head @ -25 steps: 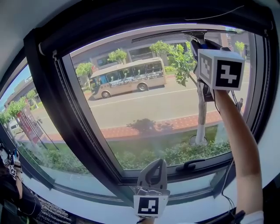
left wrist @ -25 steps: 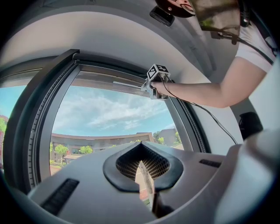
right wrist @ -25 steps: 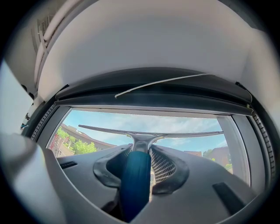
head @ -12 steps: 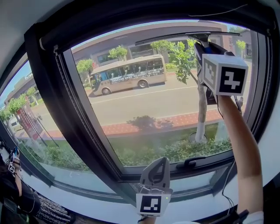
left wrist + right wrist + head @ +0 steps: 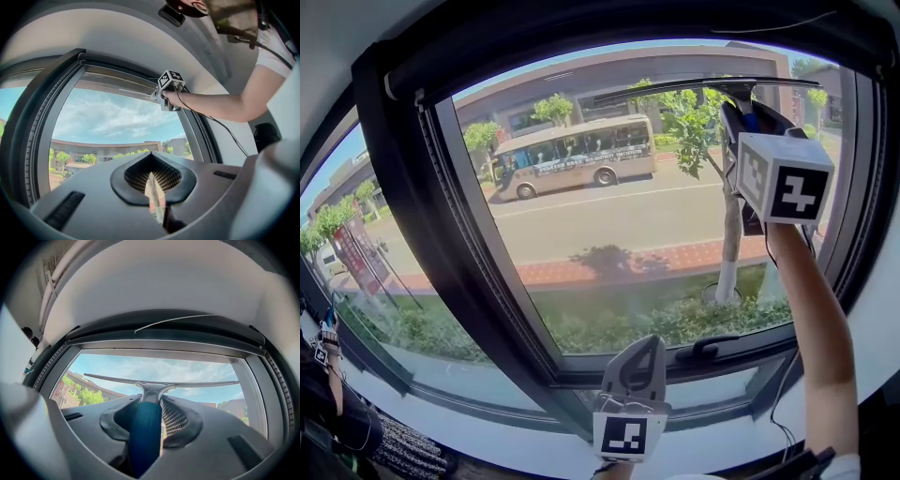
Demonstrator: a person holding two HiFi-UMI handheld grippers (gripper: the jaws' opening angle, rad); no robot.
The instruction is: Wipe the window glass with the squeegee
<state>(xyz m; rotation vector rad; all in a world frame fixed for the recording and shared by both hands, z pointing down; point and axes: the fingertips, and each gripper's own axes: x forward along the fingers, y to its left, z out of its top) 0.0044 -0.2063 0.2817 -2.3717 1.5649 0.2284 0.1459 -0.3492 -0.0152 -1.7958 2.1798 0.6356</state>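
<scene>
The squeegee has a blue handle (image 5: pixel 144 439) and a long thin blade (image 5: pixel 161 382) lying flat against the window glass (image 5: pixel 609 234) near its top edge. In the head view the blade (image 5: pixel 698 88) spans the upper right of the pane. My right gripper (image 5: pixel 741 108) is raised high at the right and shut on the handle, also seen in its own view as the right gripper (image 5: pixel 150 401). My left gripper (image 5: pixel 636 352) hangs low by the bottom frame, jaws together with nothing between them. From the left gripper view, the left gripper (image 5: pixel 151 176) points up at the pane.
A thick black window frame (image 5: pixel 478 281) surrounds the pane, with a latch handle (image 5: pixel 712 352) on the bottom rail. A second pane (image 5: pixel 356 244) lies to the left. A cable (image 5: pixel 783 384) trails from my right arm. Another person (image 5: pixel 328 403) is at the lower left.
The right gripper and squeegee blade have slid a little down the glass and slightly right. The left gripper has hardly moved.
</scene>
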